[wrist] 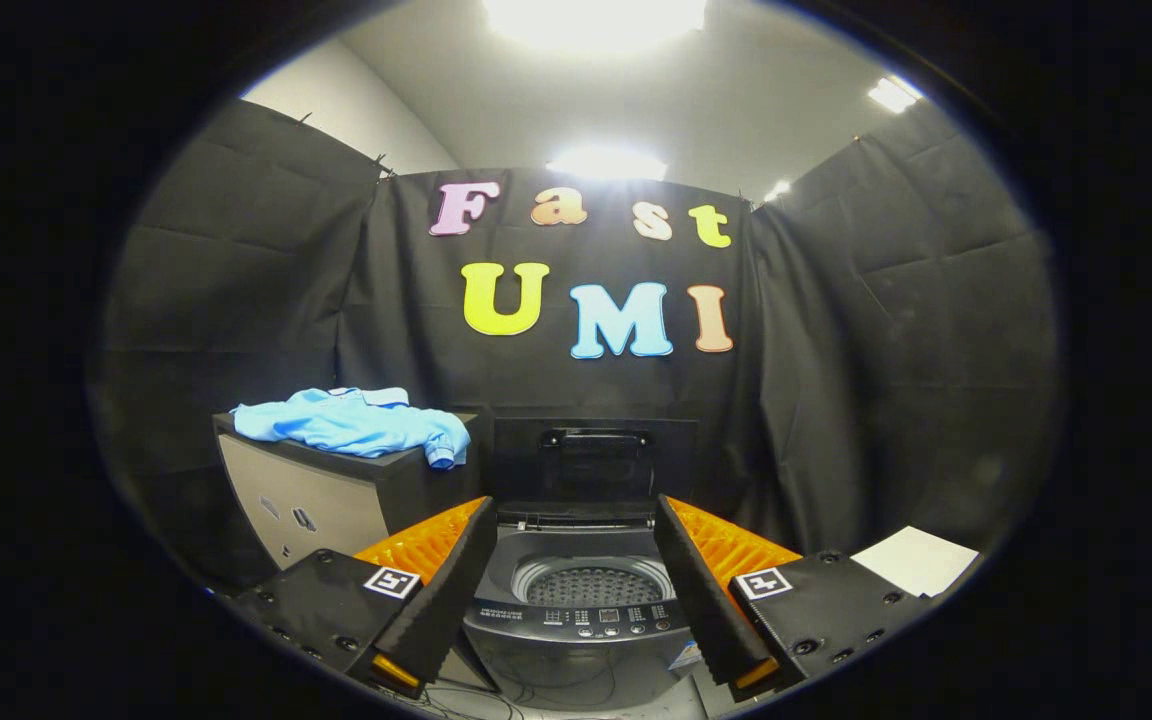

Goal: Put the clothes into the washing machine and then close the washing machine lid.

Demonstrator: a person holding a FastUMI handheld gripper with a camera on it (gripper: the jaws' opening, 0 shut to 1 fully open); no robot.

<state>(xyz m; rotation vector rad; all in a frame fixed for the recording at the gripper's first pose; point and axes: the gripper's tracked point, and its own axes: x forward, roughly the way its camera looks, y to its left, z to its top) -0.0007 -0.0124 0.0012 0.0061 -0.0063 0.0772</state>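
Observation:
A light blue garment (351,424) lies crumpled on top of a dark cabinet (321,495), left of the washing machine and beyond my left finger. The small dark washing machine (581,625) stands straight ahead between my fingers. Its lid (591,462) is raised upright at the back, and the perforated drum (591,585) looks empty. My gripper (573,515) is open, with its two black and orange fingers spread wide on either side of the machine's opening and nothing between them.
A white sheet of paper (916,560) lies on a dark surface to the right, beyond my right finger. Black cloth walls close the booth on all sides. Cables run on the floor below the machine's front.

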